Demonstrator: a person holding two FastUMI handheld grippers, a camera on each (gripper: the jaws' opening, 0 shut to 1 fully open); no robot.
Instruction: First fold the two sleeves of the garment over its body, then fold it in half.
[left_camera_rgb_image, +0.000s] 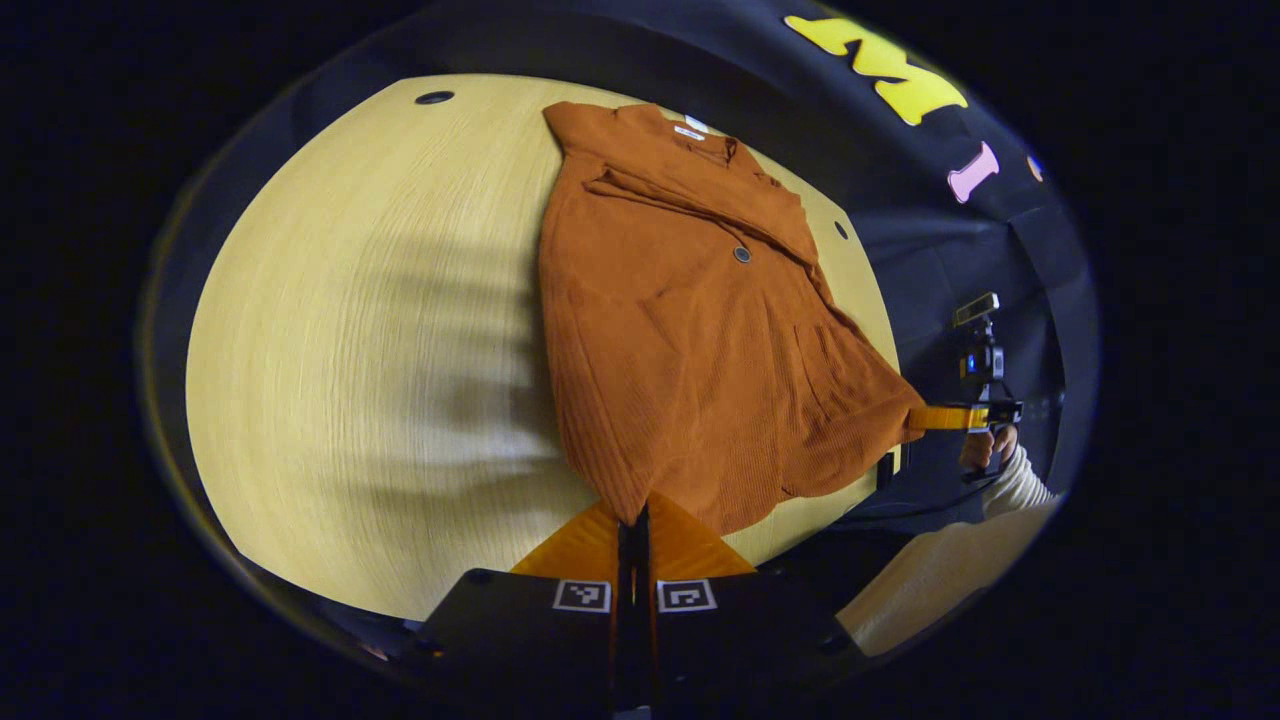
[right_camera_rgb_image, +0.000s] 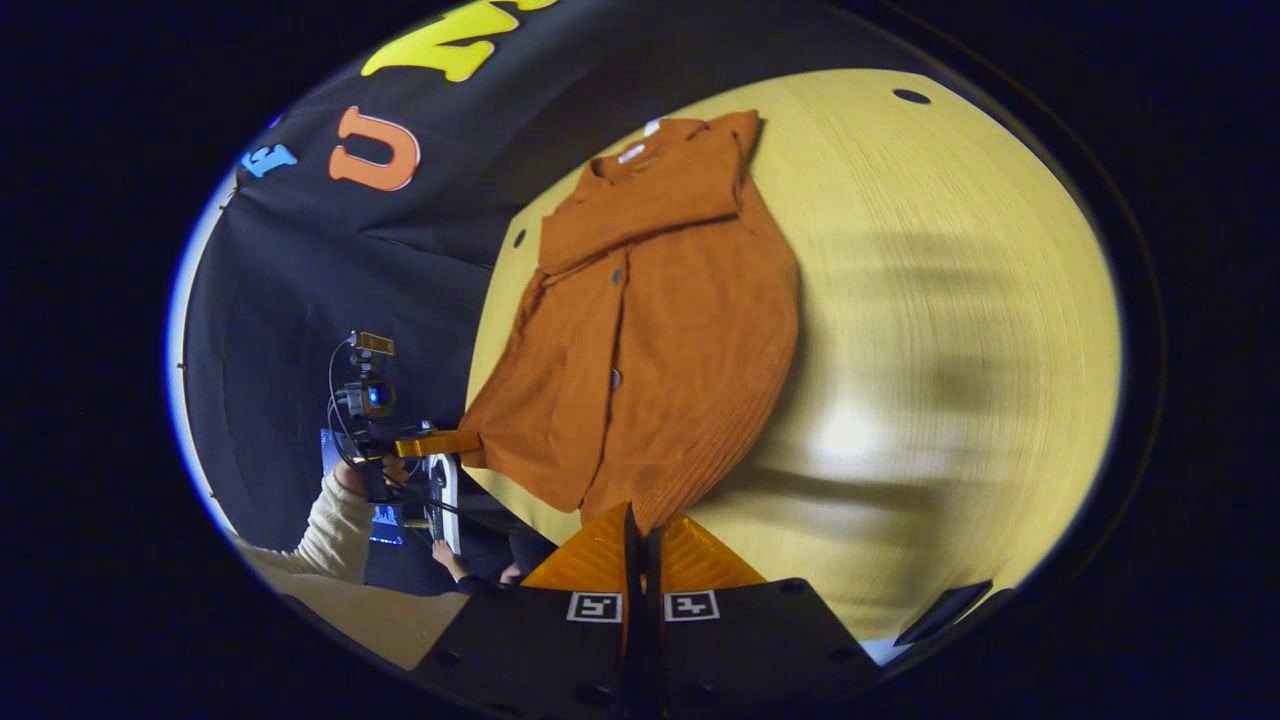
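Both grippers are clamped onto the hem end of the rust-orange ribbed knit garment (left_camera_rgb_image: 690, 330), one at each bottom corner. In the left gripper view, the left gripper (left_camera_rgb_image: 634, 520) has its jaws pinched nearly together with only a thin dark slit between them, and the hem corner of the fabric runs right down into that slit. Same story in the right gripper view: the right gripper (right_camera_rgb_image: 640, 520) has its jaws squeezed tight on the other hem corner.

You can also spot each gripper from the other one's camera. In the left gripper view the right one sits off the counter's edge at the far corner of the hem, held by a hand (left_camera_rgb_image: 978, 448) in a cream ribbed sleeve (left_camera_rgb_image: 1018, 485), with the fabric pulled out to a point where it's gripped.

The garment lies flat on the pale yellow wood-grain counter (left_camera_rgb_image: 380, 350), collar end away from the grippers, hem end nearest them. It's a soft, finely ribbed knit with small dark buttons (left_camera_rgb_image: 741, 254) down the front and a little white tag at the collar. One sleeve is folded diagonally across the chest, making a raised band of fabric. The counter is smooth, with a rounded edge and a few small dark holes (left_camera_rgb_image: 434, 97) in it.
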